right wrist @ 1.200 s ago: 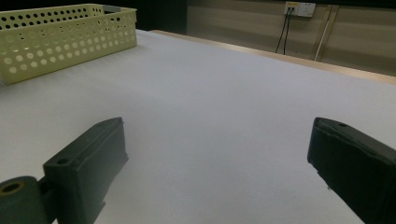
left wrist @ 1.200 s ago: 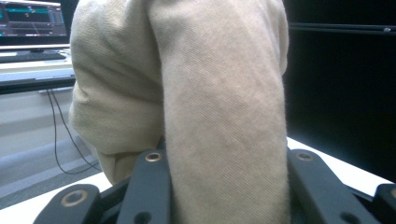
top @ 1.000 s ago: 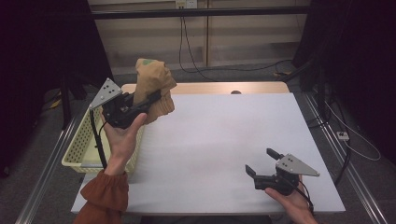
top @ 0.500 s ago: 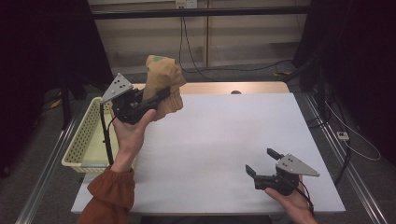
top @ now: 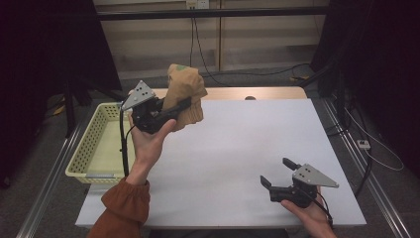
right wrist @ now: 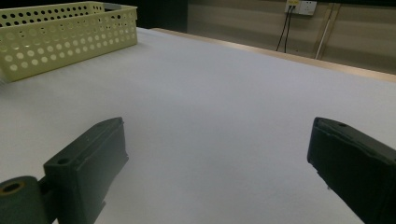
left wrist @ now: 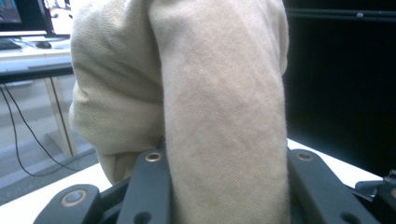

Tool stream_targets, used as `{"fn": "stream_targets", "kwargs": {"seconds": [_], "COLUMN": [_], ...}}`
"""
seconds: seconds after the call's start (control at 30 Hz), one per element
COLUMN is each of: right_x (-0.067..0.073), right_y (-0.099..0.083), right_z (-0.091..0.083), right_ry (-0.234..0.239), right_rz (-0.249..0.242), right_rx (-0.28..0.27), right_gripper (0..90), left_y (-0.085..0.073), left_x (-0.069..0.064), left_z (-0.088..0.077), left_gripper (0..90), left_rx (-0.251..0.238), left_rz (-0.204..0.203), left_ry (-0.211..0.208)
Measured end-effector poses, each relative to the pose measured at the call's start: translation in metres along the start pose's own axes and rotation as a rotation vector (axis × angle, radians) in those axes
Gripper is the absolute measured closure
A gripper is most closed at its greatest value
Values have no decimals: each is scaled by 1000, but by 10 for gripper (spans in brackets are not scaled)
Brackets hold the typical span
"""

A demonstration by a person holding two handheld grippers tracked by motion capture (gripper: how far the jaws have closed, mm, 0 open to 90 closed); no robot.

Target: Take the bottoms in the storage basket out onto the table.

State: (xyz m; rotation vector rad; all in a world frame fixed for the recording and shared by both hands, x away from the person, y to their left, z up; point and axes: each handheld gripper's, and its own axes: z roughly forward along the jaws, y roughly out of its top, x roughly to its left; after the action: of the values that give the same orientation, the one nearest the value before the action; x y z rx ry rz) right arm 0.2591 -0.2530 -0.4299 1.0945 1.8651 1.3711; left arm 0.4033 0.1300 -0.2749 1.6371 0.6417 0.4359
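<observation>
1. Gripping one tan cloth (top: 184, 94), the left gripper (top: 171, 106) holds it clamped aloft above the table's (top: 237, 148) left edge.
2. One yellow basket (top: 99, 148) sits alongside.
3. Right gripper (top: 278, 173), jaws wide, rests near the front edge; white tabletop lies open between.

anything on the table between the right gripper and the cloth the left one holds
Nothing: in the high view, bare white table runs from the right gripper to the cloth, which hangs clamped in the left gripper.
</observation>
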Motion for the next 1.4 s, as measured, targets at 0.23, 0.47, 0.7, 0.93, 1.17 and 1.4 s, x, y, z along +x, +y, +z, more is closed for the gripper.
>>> {"fn": "stream_targets", "kwargs": {"seconds": [0.23, 0.47, 0.7, 0.93, 1.17, 1.4], "right_x": [0, 0, 0, 0, 0, 0], "right_y": [0, 0, 0, 0, 0, 0], "right_z": [0, 0, 1, 0, 0, 0], "right_ry": [6, 6, 3, 10, 8, 10], "right_rz": [1, 0, 1, -2, -5, -4], "right_rx": [0, 1, 3, 1, 1, 1], "right_gripper": [44, 44, 44, 44, 44, 44], "left_y": [-7, -13, -17, -25, -31, -35], "left_x": [0, -1, -2, -5, -6, -13], "left_z": [11, 21, 31, 40, 47, 53], "left_gripper": [656, 656, 656, 655, 655, 655], "left_rx": [33, 64, 88, 128, 156, 179], "left_rz": [-3, 0, 1, 8, 10, 21], "left_ry": [-9, -21, -23, -31, -34, -49]}}
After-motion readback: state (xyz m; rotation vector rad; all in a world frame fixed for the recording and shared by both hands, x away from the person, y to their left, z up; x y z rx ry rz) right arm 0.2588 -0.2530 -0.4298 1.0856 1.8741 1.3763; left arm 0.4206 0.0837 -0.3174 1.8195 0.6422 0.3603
